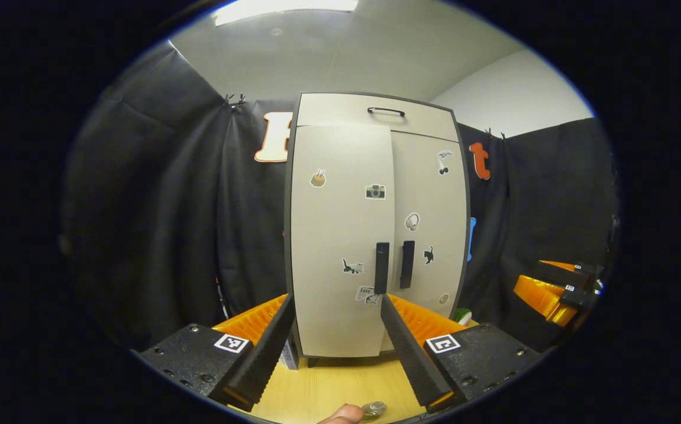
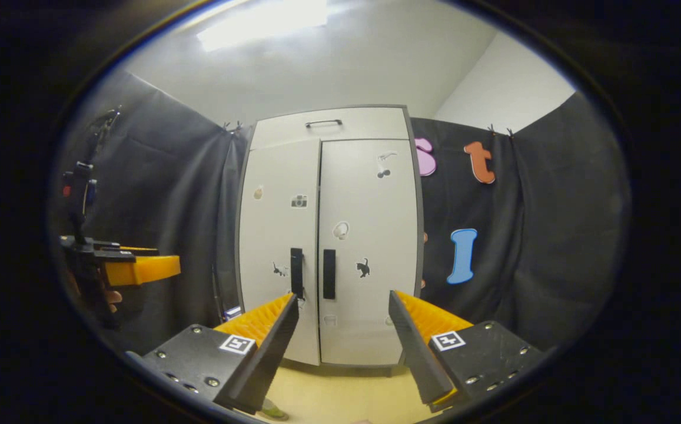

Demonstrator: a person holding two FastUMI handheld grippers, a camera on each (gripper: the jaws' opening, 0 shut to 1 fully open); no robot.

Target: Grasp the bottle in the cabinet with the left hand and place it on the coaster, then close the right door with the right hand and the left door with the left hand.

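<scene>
The pale cabinet [image 1: 340, 235] stands on the wooden table with both doors across its front, and I cannot see inside. In the left gripper view the left door [image 1: 334, 194] seems to sit slightly forward of the right door [image 1: 431, 206]. In the right gripper view both doors [image 2: 364, 247] look flush. Two dark handles [image 1: 382, 268] meet at the middle. My left gripper [image 1: 336, 300] is open just before the left door. My right gripper [image 2: 343, 297] is open, facing the handles [image 2: 329, 274] from farther back. A small green and white thing [image 1: 462, 316] peeks out by the cabinet's right foot.
A drawer with a dark handle [image 1: 386, 111] tops the cabinet. A small grey round thing [image 1: 374, 407] and a fingertip [image 1: 343, 415] lie at the table's near edge. A small box [image 1: 289, 356] stands at the cabinet's left foot. The other gripper [image 1: 558, 288] hovers right; a hand [image 2: 110, 300] holds the left one [image 2: 134, 268].
</scene>
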